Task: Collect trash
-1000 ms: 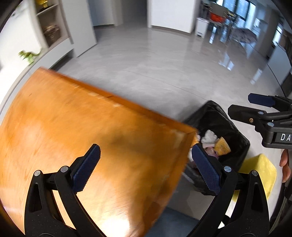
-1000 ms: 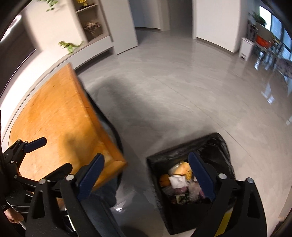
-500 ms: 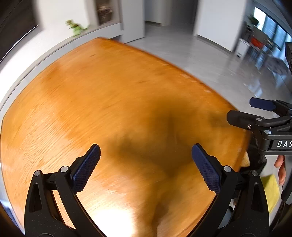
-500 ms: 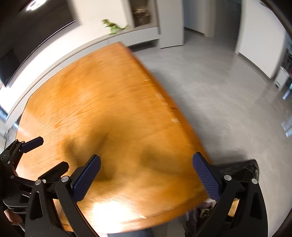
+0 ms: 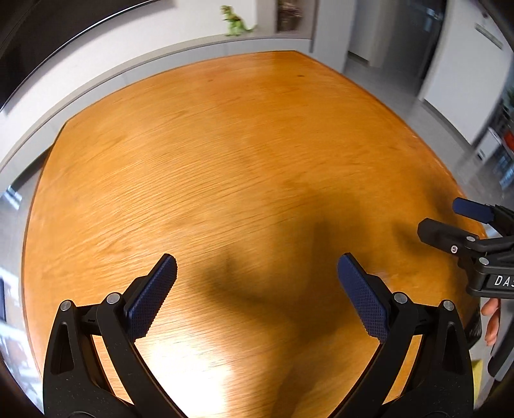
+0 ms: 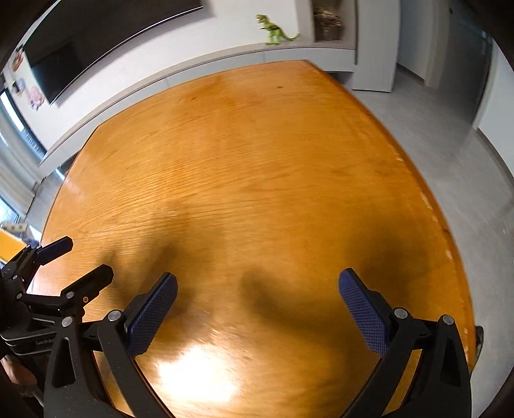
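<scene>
Left wrist view: the left hand-held gripper [image 5: 257, 273] is spread wide and holds nothing. It now faces the wooden desk [image 5: 225, 154], which fills most of the frame. One second earlier this view showed the desk corner with a black trash bag of litter on the floor at right; half a second ago the desk already dominated. The bag has left the frame. No trash shows on the desk surface. The right hand-held gripper [image 5: 462, 222] enters at the right edge, also spread, with a fingertip [image 5: 490, 321] of the person below it. A green toy dinosaur [image 5: 236, 24] stands on the ledge at the top.

Right wrist view: the right hand-held gripper [image 6: 257, 289] is spread and empty over the same desk [image 6: 257, 154]. The trash bag, central here one second ago, is gone from view except possibly a dark scrap at the lower right edge. The left hand-held gripper [image 6: 74, 257] sits at lower left.

Judgement: both units have swung from the bag to the desk, likely to check for remaining litter; none appears, so collection seems largely complete.
</scene>
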A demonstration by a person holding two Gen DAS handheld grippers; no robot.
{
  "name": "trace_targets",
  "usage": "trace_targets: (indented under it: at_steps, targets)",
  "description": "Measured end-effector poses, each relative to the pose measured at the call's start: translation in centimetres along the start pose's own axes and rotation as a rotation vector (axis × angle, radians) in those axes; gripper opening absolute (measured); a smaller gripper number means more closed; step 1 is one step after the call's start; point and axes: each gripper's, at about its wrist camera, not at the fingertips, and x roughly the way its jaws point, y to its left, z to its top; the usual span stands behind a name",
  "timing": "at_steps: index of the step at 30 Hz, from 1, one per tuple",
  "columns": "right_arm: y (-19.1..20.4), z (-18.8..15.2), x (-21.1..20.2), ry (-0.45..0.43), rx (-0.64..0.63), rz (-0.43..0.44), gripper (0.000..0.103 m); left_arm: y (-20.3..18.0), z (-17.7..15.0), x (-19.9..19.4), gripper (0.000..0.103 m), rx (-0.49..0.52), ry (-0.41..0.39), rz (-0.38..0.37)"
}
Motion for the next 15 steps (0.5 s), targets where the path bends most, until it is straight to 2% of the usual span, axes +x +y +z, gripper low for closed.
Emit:
trace_targets:
  at_steps: [15]
  targets:
    - [6.7,0.9,4.1,-0.042,-0.123,0.038,0.1,6.9,-1.9,1.6,0.097,-0.211,-0.065,0.148]
